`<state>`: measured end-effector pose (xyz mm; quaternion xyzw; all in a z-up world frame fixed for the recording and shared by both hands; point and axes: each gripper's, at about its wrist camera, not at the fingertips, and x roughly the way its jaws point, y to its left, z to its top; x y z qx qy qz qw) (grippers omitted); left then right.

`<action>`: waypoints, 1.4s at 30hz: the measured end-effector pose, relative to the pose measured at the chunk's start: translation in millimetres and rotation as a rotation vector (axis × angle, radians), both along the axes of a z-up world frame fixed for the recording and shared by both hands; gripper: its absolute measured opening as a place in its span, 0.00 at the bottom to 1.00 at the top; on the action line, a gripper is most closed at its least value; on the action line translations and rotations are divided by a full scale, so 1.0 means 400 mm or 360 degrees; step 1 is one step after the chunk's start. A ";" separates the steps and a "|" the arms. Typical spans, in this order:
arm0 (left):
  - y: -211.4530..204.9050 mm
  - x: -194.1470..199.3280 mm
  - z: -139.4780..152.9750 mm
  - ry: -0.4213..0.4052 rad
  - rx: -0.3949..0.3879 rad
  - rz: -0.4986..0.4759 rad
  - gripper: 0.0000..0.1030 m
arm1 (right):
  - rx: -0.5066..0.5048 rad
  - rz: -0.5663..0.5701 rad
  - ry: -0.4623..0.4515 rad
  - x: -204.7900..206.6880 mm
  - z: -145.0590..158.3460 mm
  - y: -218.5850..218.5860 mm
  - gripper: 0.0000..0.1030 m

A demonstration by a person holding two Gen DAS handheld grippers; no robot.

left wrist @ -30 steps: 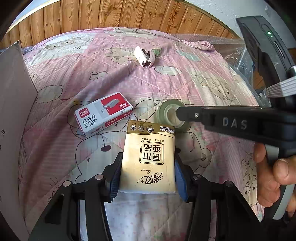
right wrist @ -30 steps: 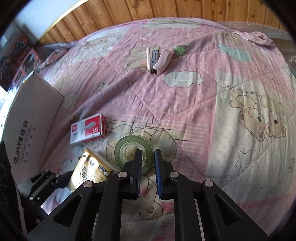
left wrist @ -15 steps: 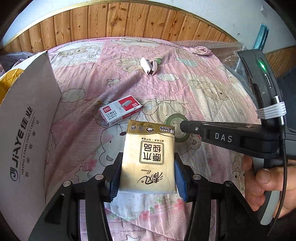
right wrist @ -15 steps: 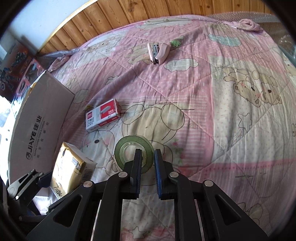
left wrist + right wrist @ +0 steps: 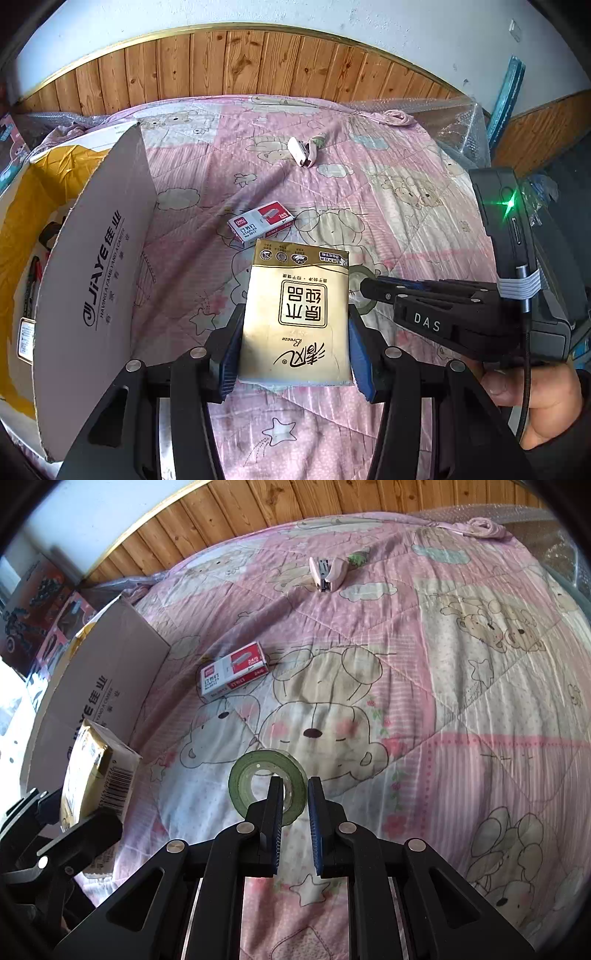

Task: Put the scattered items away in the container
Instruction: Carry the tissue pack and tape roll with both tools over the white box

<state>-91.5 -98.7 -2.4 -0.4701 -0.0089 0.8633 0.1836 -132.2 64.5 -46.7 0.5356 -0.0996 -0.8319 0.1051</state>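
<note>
The left gripper (image 5: 293,350) is clamped on a gold tissue pack (image 5: 297,314), its blue pads (image 5: 229,363) pressed flat against the pack's two long sides, and the pack is lifted clear of the bed (image 5: 388,221). The step in hand looks like the carry to the cardboard box (image 5: 92,288), which stands just to the left with its flap raised. To do it well, I would lift the pack high enough to clear that flap's top edge, swing it over the yellow-lined opening, and only then let the jaws part; the pack is soft, so a steady squeeze should hold it without a slip.

The right gripper (image 5: 293,794) is nearly shut, its jaws standing a narrow gap apart around the near wall of a green tape roll (image 5: 267,784), one jaw in the hole and the other outside. The pads seem to pinch the rim, and whether the roll hangs clear of the quilt I cannot tell. It should follow into the same box once the left side is out of the way.

Farther out, a red and white staple box (image 5: 234,670) lies on the bed near the cardboard box, and well beyond it a pink stapler (image 5: 327,572) lies open toward the headboard, both untouched
</note>
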 end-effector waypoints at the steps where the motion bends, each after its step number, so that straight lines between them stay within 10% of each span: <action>1: -0.004 0.007 0.006 0.0004 0.0005 0.0000 0.50 | 0.0000 -0.0001 0.0002 0.009 0.002 -0.004 0.13; 42: -0.249 0.144 0.170 0.0177 0.0200 0.0143 0.50 | -0.0040 0.0175 0.0200 0.197 0.186 -0.259 0.13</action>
